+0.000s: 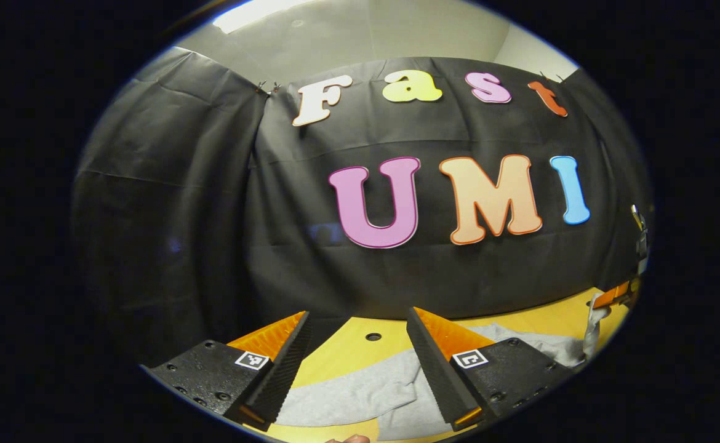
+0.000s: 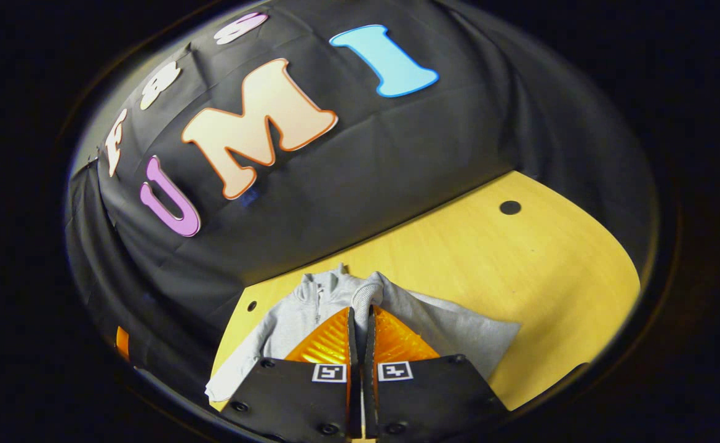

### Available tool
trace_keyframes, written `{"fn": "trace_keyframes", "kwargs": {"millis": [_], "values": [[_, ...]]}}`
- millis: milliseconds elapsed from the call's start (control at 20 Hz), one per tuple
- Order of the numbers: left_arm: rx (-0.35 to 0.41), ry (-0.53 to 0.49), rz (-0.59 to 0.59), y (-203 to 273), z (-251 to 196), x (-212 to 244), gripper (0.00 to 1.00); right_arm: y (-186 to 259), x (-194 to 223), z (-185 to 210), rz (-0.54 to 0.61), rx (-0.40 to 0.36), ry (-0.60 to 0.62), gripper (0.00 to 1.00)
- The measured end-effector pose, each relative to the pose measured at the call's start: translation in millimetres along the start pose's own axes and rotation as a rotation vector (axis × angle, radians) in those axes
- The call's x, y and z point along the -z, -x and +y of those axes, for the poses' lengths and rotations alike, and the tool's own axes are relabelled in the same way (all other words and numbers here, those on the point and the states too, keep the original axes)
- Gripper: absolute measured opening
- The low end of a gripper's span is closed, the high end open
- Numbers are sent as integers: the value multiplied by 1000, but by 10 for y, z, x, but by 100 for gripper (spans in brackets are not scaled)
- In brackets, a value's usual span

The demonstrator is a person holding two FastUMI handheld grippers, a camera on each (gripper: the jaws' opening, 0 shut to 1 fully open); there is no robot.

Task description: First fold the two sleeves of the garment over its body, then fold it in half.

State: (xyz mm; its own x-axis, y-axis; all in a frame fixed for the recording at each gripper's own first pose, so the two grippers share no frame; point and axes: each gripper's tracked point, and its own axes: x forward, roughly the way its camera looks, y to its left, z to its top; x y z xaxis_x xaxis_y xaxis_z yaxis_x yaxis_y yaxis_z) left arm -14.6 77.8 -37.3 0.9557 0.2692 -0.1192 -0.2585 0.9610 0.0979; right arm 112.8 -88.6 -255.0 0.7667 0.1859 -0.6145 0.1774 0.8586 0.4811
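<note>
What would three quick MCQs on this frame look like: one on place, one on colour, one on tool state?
1. Where does the garment lie?
A. on the yellow table
B. on the floor
C. over a chair

2. What colour is the garment?
A. red
B. light grey
C. navy

3. How do the two tools stand?
A. both open
B. left shut, right open
C. left tool open, right tool shut on the sleeve

Answers:
1. A, grey cloth spreads on the yellow tabletop.
2. B, the fabric is pale grey in both views.
3. C, the left fingers stand wide apart over the cloth; the right fingers press together with a fold of sleeve pinched at the tips.
</note>
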Motion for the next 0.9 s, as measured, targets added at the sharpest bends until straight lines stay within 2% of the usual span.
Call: {"fn": "trace_keyframes", "kwargs": {"millis": [200, 450, 650, 900], "values": [[-62, 3, 11, 41, 365, 59, 93, -209, 133, 522, 18, -63, 48, 4], [-161, 13, 50, 128, 1017, 288, 92, -594, 504, 1442, 71, -161, 116, 4], [-217, 0, 77, 158, 1453, 451, 92, -952, 914, 2123, 120, -199, 176, 4], [-251, -4, 119, 183, 1785, 662, 93, -1329, 1449, 2529, 187, -198, 251, 4]]}}
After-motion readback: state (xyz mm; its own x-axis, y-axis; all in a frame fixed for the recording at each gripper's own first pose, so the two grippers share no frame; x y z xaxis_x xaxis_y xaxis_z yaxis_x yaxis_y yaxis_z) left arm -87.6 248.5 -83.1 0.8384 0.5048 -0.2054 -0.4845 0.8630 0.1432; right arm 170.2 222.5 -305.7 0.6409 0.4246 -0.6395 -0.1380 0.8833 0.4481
